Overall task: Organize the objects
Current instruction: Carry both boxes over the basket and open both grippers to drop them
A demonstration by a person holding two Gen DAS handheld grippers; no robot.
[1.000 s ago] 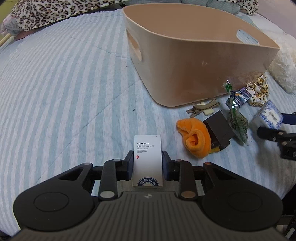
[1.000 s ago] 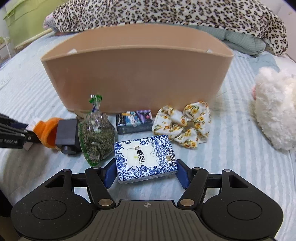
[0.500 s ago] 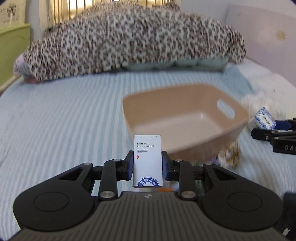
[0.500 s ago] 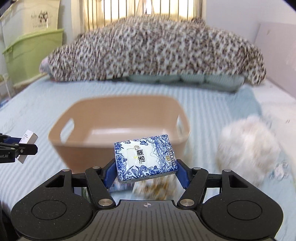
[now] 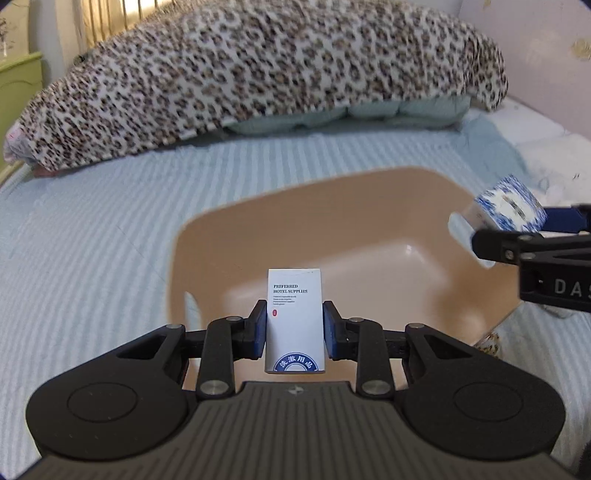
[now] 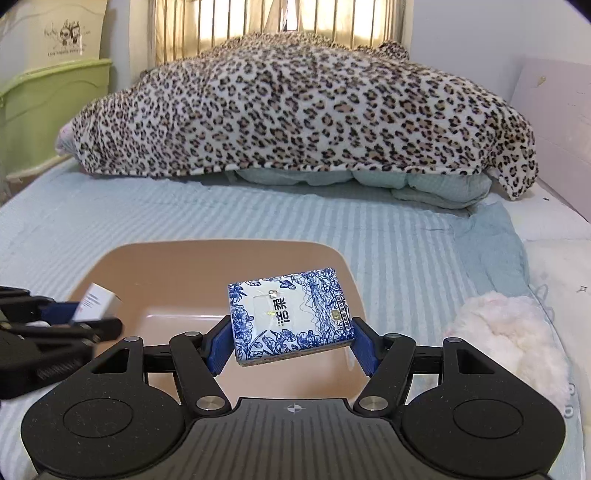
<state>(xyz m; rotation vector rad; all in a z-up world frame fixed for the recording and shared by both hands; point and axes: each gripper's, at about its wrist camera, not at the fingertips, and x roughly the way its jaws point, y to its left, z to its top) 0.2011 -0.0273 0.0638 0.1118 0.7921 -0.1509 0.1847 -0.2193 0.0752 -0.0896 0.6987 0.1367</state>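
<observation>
Ahead of our claws we see a blue-striped bed (image 6: pixel 388 243), a leopard-print blanket (image 6: pixel 295 110) heaped across it, backlit curtains (image 6: pixel 280 18) behind, green bins (image 6: pixel 48 110) far left.

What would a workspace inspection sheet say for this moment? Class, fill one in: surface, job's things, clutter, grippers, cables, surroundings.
Surface: bed sheet, pale blue stripes.
Job's things: tan tub on the bed, nothing seen inside; white box and blue floral packet held above it.
Clutter: fluffy white item right of the tub.
Grippers: left gripper shut on the white box; right gripper shut on the packet.
Cables: nothing seen.
Surroundings: leopard blanket, green bin, curtains.
</observation>
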